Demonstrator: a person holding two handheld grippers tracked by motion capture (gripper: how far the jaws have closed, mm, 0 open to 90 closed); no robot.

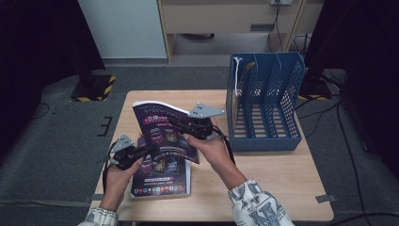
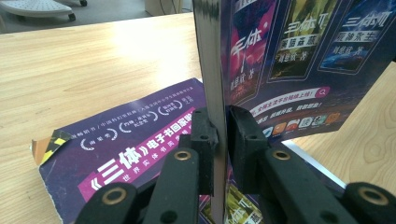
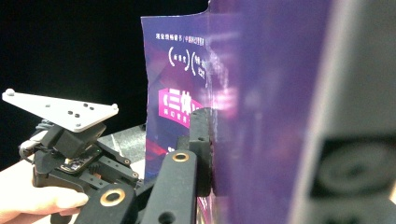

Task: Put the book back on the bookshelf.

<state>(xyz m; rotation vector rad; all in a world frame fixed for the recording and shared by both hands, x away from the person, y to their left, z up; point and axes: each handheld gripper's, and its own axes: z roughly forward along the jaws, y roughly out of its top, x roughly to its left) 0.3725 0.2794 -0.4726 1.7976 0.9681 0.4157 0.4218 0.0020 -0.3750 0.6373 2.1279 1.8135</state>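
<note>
Above the wooden surface (image 1: 263, 179), a purple booklet (image 1: 162, 129) is being held in the air by both grippers — the left gripper (image 2: 219, 140) is pinching its lower edge, pads pressing either side of the thin cover, while the right gripper (image 1: 181, 123) is clamping its right side. A second purple booklet (image 1: 160, 181) is lying flat just beneath. A blue file rack (image 1: 263, 101) is standing to the right, apart from both.

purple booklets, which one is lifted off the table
The upper purple booklet, held tilted in the air, with the left tool and right tool shut on its edges. The other booklet lies flat on the table.
</note>
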